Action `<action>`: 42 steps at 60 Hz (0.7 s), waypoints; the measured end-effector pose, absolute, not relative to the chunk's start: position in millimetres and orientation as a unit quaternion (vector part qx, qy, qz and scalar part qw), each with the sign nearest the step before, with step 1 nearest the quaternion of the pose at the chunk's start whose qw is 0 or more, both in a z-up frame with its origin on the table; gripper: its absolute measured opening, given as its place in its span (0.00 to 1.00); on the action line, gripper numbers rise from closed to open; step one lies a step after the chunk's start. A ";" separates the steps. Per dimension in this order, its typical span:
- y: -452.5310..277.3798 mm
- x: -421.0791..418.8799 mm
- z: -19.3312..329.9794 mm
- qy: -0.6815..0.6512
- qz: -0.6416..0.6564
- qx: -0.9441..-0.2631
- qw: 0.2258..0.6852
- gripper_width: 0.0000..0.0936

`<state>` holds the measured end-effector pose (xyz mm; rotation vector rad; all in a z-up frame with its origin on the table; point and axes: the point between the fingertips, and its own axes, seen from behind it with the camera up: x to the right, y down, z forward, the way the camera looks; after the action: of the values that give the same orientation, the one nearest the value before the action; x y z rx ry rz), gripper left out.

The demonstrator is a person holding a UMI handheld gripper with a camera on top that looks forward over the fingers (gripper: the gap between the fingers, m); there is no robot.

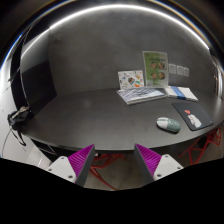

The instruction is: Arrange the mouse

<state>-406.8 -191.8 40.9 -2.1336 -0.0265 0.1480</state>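
A grey-green computer mouse (168, 124) lies on the dark round table (90, 118), towards its right side. It is well beyond my right finger. My gripper (114, 160) hangs in front of the table's near edge, open, with its magenta pads (82, 158) wide apart. Nothing is between the fingers; only the floor and red cables (103, 172) show through the gap.
A dark rectangular mouse mat or notebook (190, 117) lies just right of the mouse. Papers and booklets (140, 94) lie at the table's back, with posters (154, 66) on the wall behind. A black headset or cable bundle (17, 120) sits at the table's left edge.
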 end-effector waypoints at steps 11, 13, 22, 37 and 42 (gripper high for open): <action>-179.8 -352.5 28.5 -0.016 0.039 -0.876 0.480 0.87; -175.2 -335.7 24.7 -0.019 0.029 -0.876 0.482 0.87; -151.9 -250.3 13.1 -0.044 -0.027 -0.868 0.495 0.87; -96.6 -161.0 -7.3 -0.090 -0.057 -0.857 0.504 0.87; -77.7 -162.2 -7.9 -0.099 -0.019 -0.851 0.515 0.86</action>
<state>-162.2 -77.7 -7.9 -2.0458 -0.2380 -0.0457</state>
